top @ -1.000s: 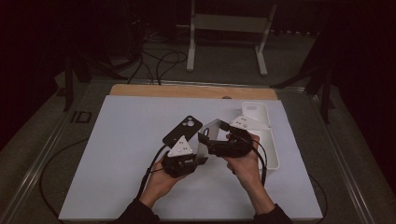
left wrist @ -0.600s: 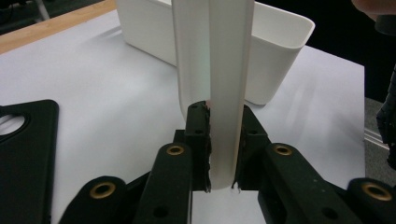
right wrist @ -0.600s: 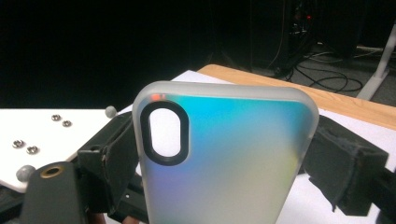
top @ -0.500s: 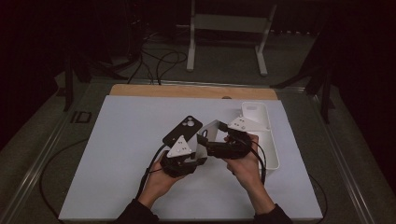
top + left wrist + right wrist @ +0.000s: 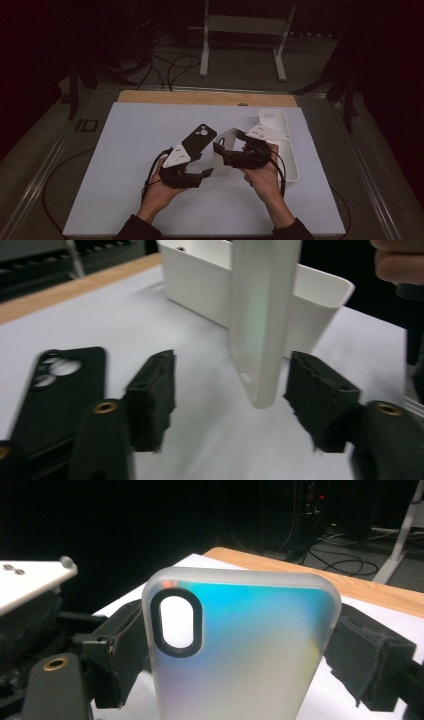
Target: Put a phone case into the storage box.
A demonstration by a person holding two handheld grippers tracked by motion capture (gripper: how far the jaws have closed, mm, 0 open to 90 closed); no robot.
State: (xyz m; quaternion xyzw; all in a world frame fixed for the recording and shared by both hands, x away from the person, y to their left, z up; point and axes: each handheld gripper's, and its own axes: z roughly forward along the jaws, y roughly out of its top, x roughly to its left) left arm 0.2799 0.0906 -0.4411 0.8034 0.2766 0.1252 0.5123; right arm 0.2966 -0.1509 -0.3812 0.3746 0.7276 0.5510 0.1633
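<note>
1. Three views, taken in turn. High view: left gripper [image 5: 204, 172] sits low and left of the right gripper [image 5: 218, 148], their tips near each other at mid-table. The frosted white translucent plastic phone case with a black-ringed camera cutout [image 5: 223, 146] stands on edge at the right gripper's tips, tilted toward the left tool. A matte black phone case with a cluster of lens holes [image 5: 198, 139] lies flat just ahead of the left gripper. A white rectangular plastic bin [image 5: 290, 150] lies beyond the right hand [image 5: 262, 175], on the pale table sheet [image 5: 115, 165].

2. Left gripper view: jaws have just been opening and now stand fairly wide. The frosted case [image 5: 262, 315] hangs edge-on between them, nearer the right-hand pad [image 5: 320, 395]; daylight shows on both sides, so no pad presses on it. The black case [image 5: 55, 385] lies beside the left-hand pad [image 5: 152, 395]; the bin [image 5: 210, 285] stands behind.

3. Right gripper view: the frosted case [image 5: 240, 645] fills the span between the pads [image 5: 120, 655], back face and cutout toward the camera. Both long edges are clamped, so this tool alone carries the case.

4. Judgement: the step in hand looks like a handover just finished, left tool letting go, right tool keeping the case.

5. Next move, as I judge it: draw the left gripper clear without clipping the case's lower edge, then let the right carry it, likely toward the bin. The edge-only grip may slip if swung fast.
</note>
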